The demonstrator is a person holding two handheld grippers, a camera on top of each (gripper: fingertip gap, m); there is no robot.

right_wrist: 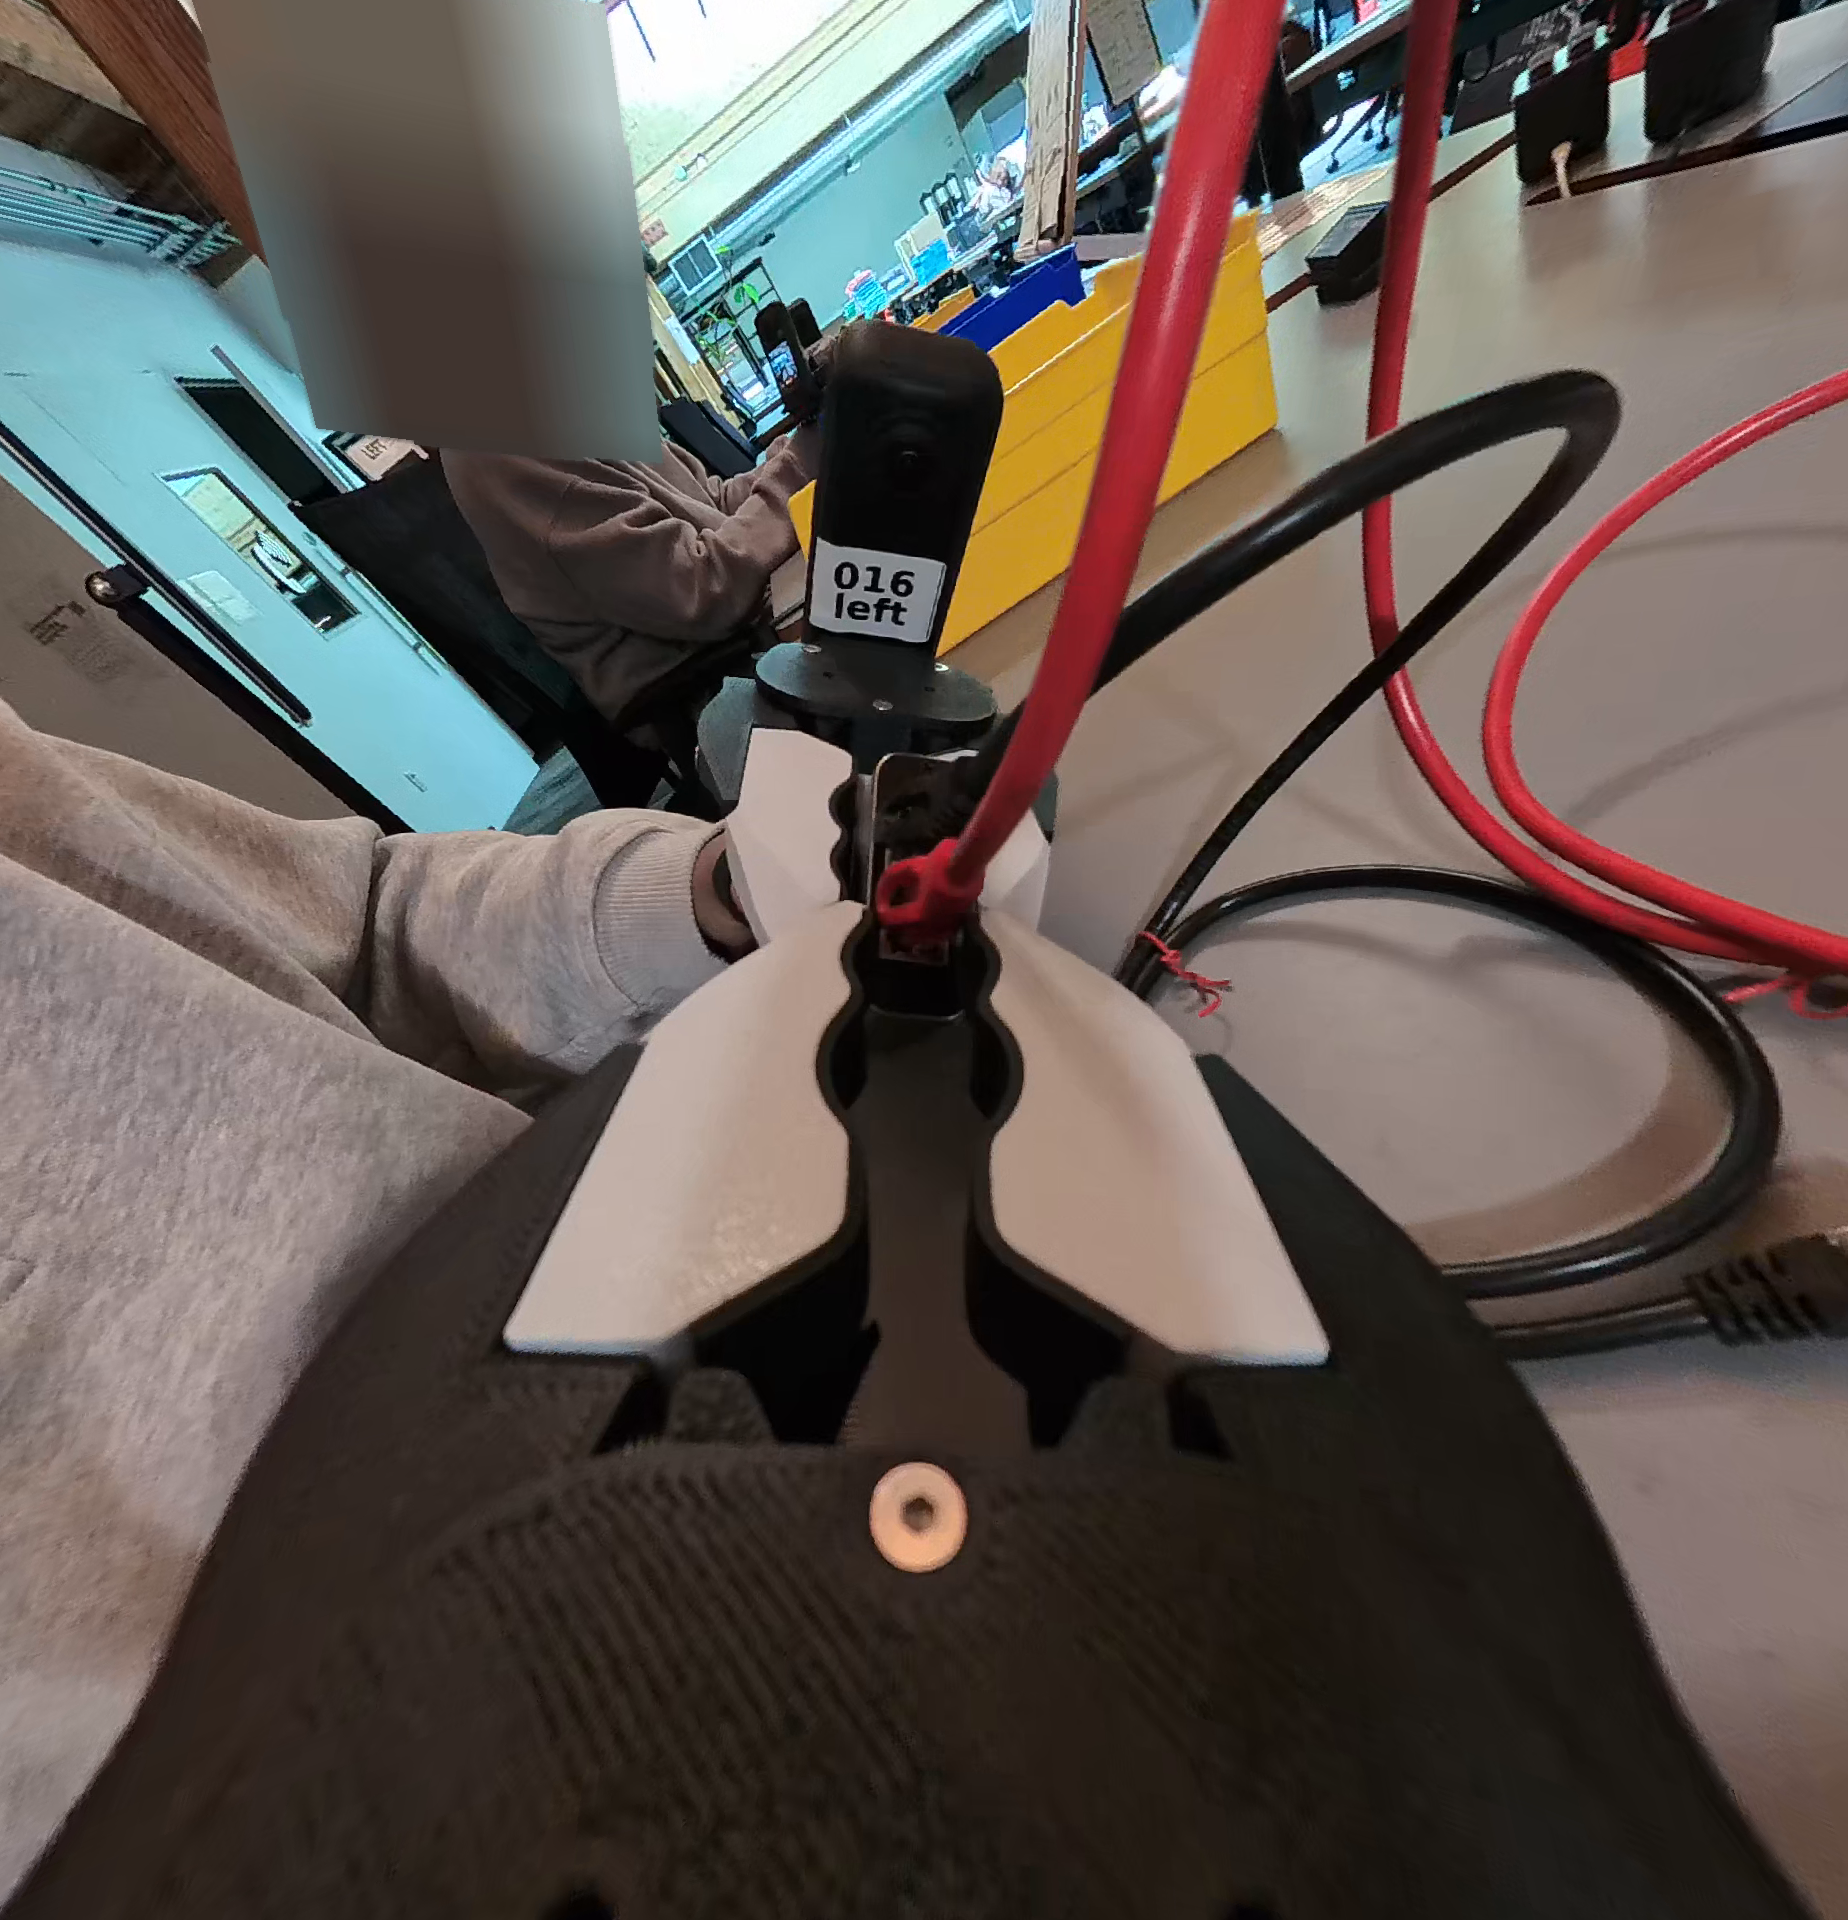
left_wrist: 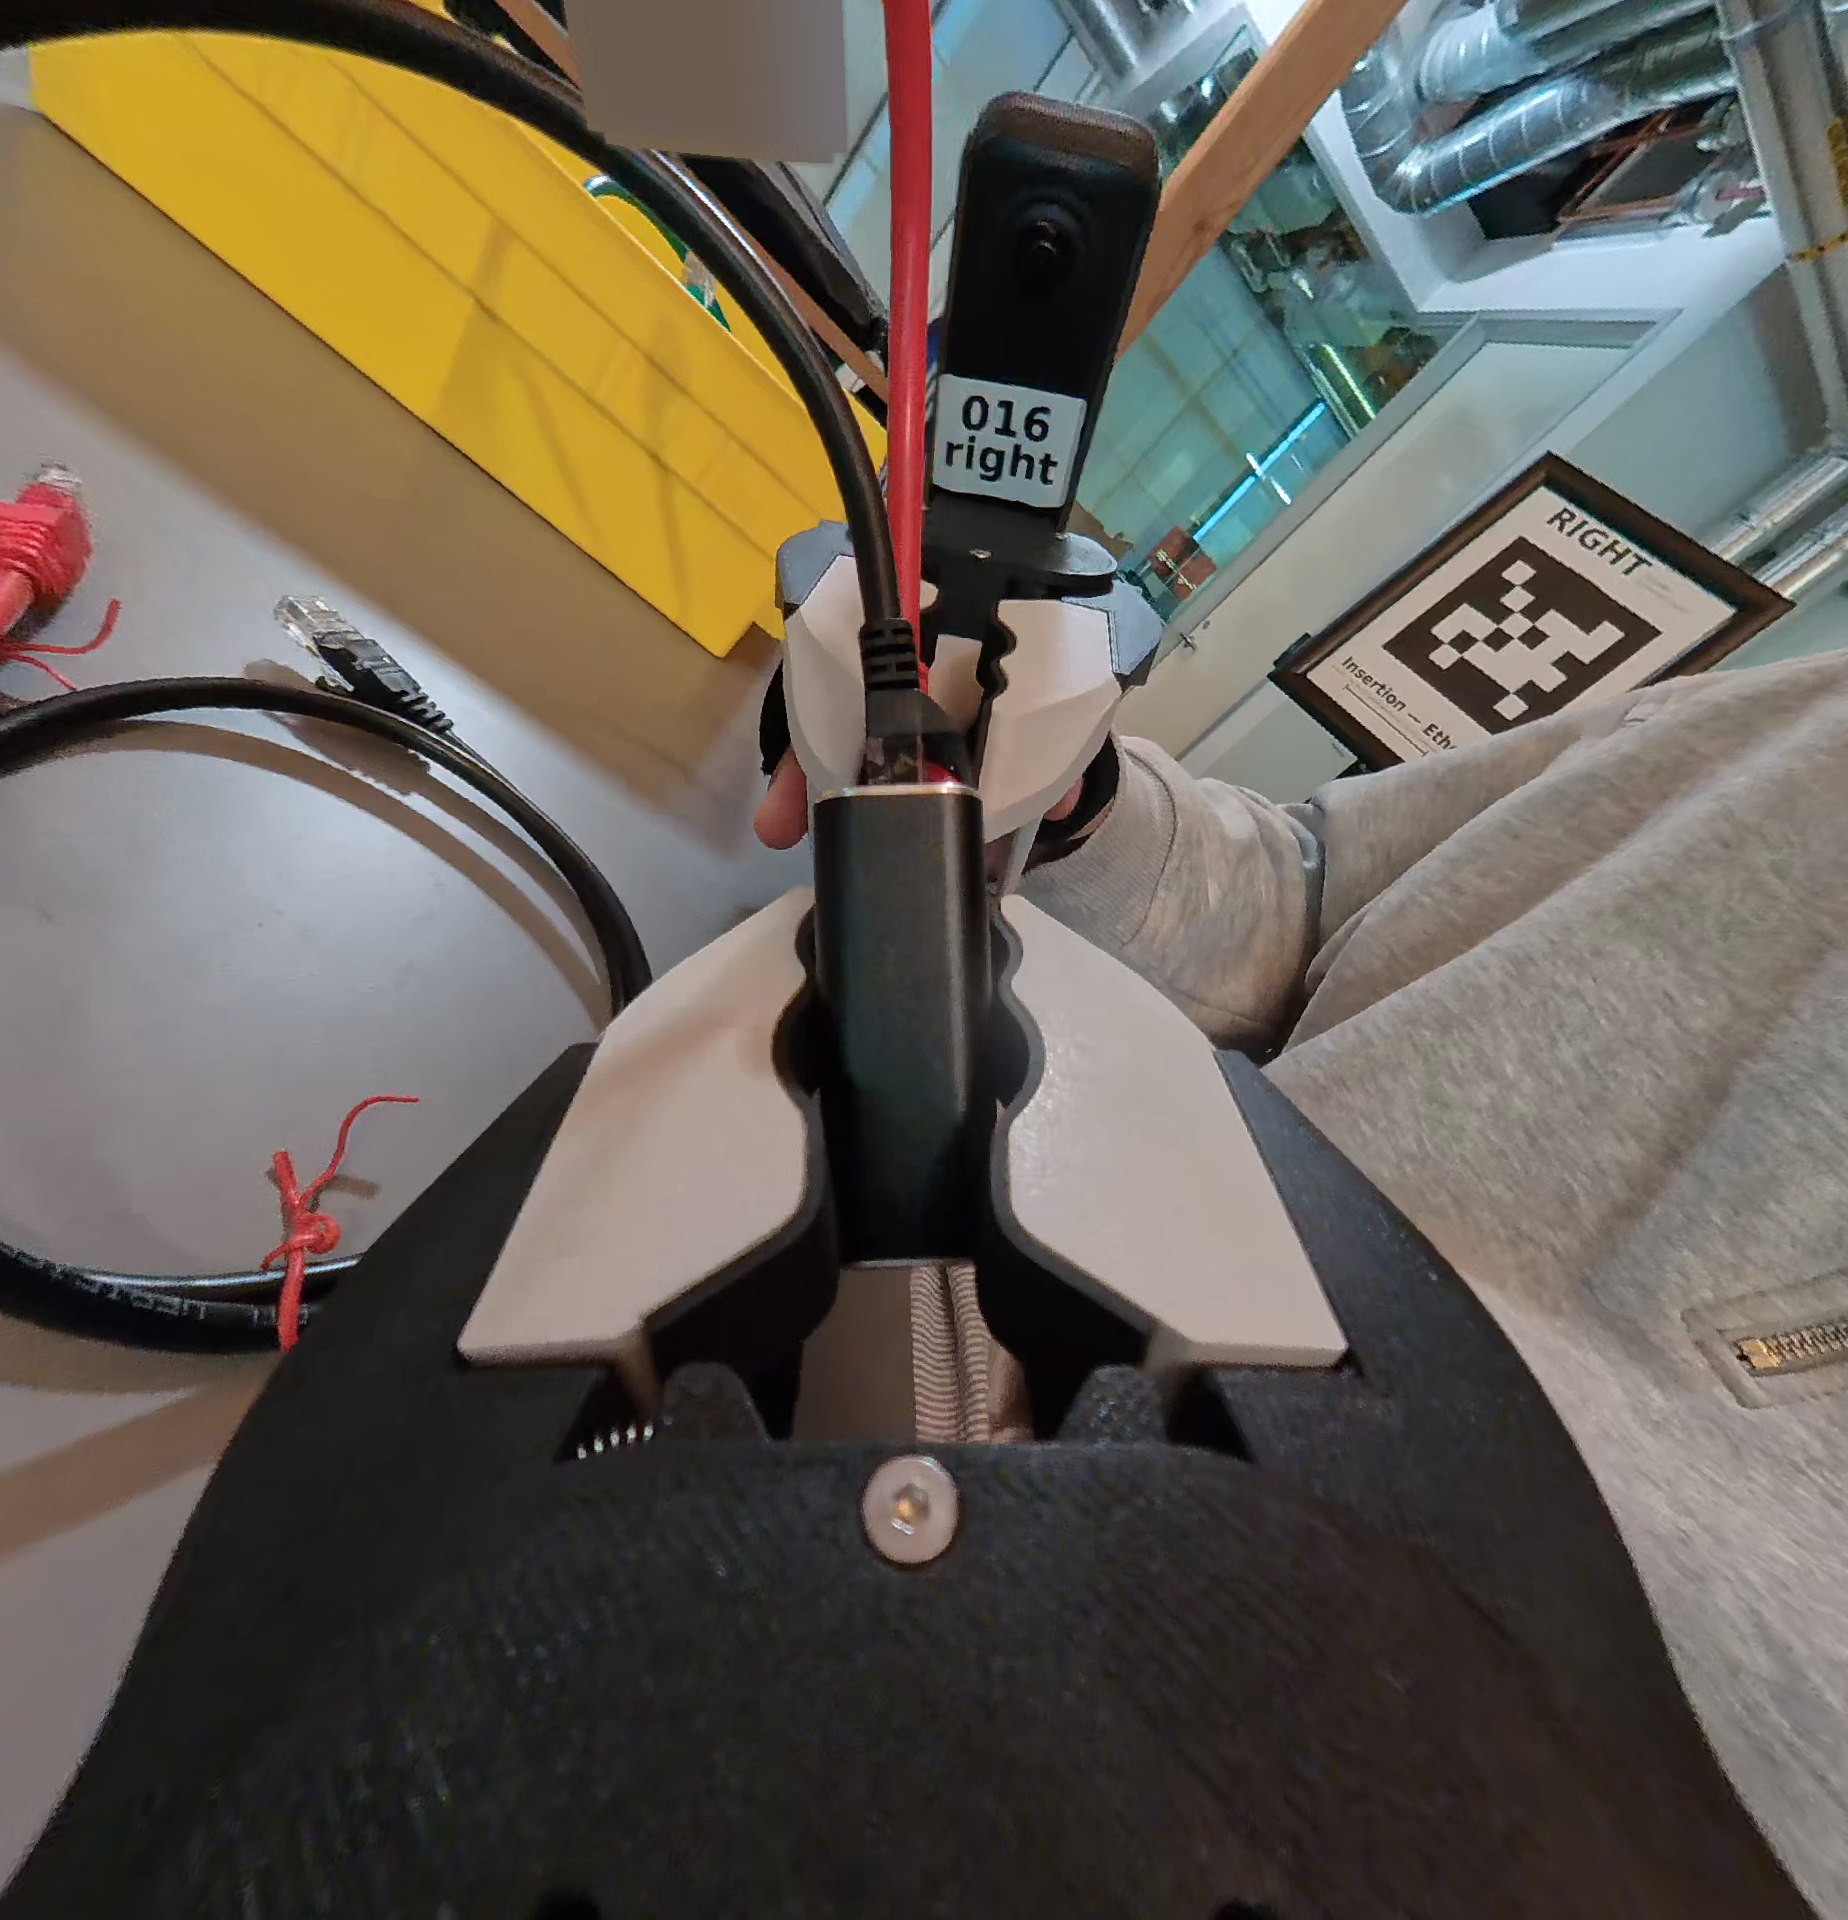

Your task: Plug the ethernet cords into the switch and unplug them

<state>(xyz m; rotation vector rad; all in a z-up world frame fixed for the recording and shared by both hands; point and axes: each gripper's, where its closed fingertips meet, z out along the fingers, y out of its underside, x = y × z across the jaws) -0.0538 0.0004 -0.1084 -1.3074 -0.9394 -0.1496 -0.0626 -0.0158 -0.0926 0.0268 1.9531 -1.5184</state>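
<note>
My left gripper (left_wrist: 899, 925) is shut on the black switch (left_wrist: 894, 1039) and holds it above the table, ports pointing away. A black ethernet cord (left_wrist: 795, 312) is plugged into the switch by its black plug (left_wrist: 889, 675). A red cord (left_wrist: 907, 260) runs in beside it. My right gripper (right_wrist: 912, 925) faces the switch (right_wrist: 904, 800) and is shut on the red plug (right_wrist: 915, 894) at the switch's port. The red cord (right_wrist: 1128, 416) rises up and away from it. The right gripper also shows in the left wrist view (left_wrist: 951, 717), and the left gripper in the right wrist view (right_wrist: 899, 831).
A yellow bin (left_wrist: 432, 260) stands on the table behind. A loose black plug (left_wrist: 348, 644) and a red plug (left_wrist: 37, 530) lie on the table at the left. Cord loops (right_wrist: 1626, 935) lie at the right. A framed marker sign (left_wrist: 1522, 623) stands nearby. A person (right_wrist: 608, 561) sits in the background.
</note>
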